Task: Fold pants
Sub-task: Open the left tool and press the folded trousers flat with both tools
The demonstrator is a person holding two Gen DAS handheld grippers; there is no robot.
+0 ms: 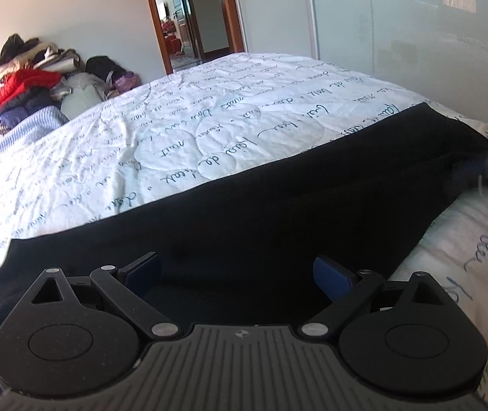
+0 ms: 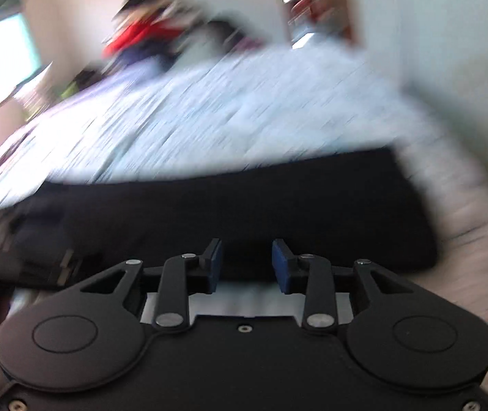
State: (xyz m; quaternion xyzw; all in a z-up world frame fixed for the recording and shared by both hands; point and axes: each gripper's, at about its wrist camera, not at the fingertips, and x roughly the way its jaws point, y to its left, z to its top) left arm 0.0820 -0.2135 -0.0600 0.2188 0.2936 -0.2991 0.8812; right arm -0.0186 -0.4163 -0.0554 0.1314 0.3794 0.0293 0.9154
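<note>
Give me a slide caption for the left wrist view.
Open left gripper over black pants on a script-printed bedspread.

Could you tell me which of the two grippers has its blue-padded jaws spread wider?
The left gripper: its blue pads stand far apart over the black pants, while the right gripper shows only a narrow gap, nothing clamped.

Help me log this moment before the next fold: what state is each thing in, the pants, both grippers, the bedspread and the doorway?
pants: lying flat in a long dark band across the bed, not gripped.
left gripper: open wide over the pants, nothing pinched.
right gripper: partly open, pads apart, nothing visibly between them; view blurred.
bedspread: spread out, lightly wrinkled.
doorway: open.
clothes pile: heaped against the wall.
</note>
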